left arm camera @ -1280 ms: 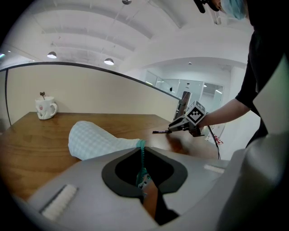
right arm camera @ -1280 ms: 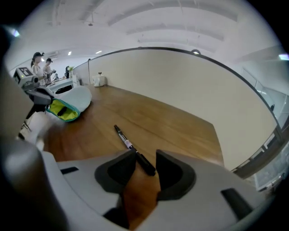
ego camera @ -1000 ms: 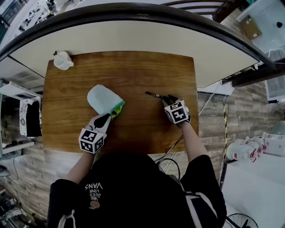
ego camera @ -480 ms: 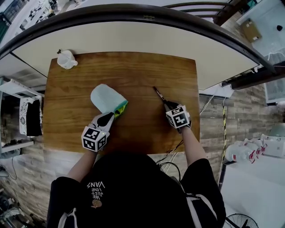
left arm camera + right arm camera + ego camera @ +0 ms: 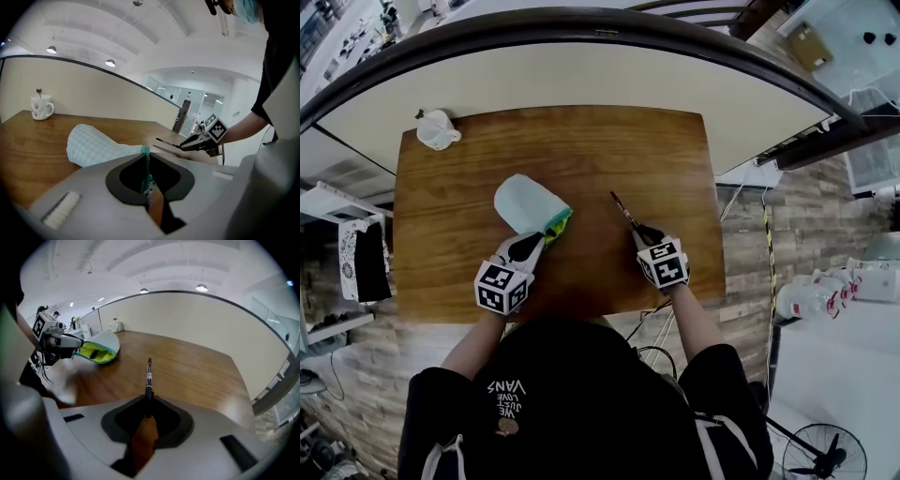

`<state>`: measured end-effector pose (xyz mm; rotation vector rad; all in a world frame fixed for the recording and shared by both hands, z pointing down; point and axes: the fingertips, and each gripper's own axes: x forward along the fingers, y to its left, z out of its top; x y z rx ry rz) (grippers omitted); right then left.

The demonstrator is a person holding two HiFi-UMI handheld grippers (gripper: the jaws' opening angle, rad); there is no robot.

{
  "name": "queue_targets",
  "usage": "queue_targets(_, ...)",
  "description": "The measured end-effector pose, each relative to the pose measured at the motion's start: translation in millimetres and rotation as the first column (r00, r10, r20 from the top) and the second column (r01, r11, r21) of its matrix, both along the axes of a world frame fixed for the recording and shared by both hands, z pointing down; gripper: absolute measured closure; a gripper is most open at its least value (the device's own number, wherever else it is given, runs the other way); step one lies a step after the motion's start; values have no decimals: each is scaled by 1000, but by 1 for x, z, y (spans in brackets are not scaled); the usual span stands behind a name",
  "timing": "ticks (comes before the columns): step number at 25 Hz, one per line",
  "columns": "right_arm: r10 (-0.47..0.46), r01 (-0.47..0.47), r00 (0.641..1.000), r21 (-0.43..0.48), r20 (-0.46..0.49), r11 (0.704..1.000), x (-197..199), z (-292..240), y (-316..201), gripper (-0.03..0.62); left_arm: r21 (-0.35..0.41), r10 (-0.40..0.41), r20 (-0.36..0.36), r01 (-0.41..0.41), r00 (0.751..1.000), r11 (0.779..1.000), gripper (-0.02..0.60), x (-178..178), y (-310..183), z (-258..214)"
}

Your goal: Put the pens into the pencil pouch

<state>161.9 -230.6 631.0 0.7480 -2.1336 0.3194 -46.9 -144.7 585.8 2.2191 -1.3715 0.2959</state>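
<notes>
1 wooden table (image 5: 581, 141), rectangular, brown, set against a curved cream partition (image 5: 581, 70); 1 pencil pouch (image 5: 523, 202), pale checked fabric, yellow-green lining, teal zipper, lying left of the table's centre, mouth gaping toward the near right, mouth end lifted slightly off the wood; 1 left gripper (image 5: 536, 242), marker cube at the rear, jaws almost together, pinching the teal zipper edge at the pouch mouth; 1 right gripper (image 5: 640, 229), marker cube at the rear, right of the pouch and apart from it, jaws just closed in from a wide gape and now clamped on the rear end of the pen; 1 white mug (image 5: 436, 128), upright at the far left corner of the table, well apart from all other items; 1 pen (image 5: 622, 208), slim, dark, pale band on the barrel, gripped at 1 end only, jutting forward from the right jaws, carried clear of the table top, free tip aimed up-left in the head view, outside the pouch, short of its open mouth
</notes>
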Motion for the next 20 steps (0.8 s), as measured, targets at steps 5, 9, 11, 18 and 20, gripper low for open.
queue_targets(5, 21, -20, 999, -21, 39, 1000, -27, -5, 43, 527, 1, 44, -16, -44, 999, 999, 549, -6, 5, 0)
queue_targets(9, 23, -21, 998, -39, 54, 999, -48, -11, 77, 527, 12, 80, -33, -80, 996, 997, 550, -8, 9, -4)
queue_targets(11, 32, -30, 998, -42, 62, 999, -58, -14, 90, 527, 19, 98, -40, -97, 994, 995, 549, -10, 9, -5)
queue_targets(18, 41, -37, 996, -54, 77, 998, -87, -22, 124, 527, 31, 152, -59, -150, 987, 988, 549, -13, 17, -6)
queue_targets(20, 36, -31, 997, -65, 72, 997, -93, -21, 133, 528, 35, 168, -66, -166, 984, 986, 549, -13, 20, -6)
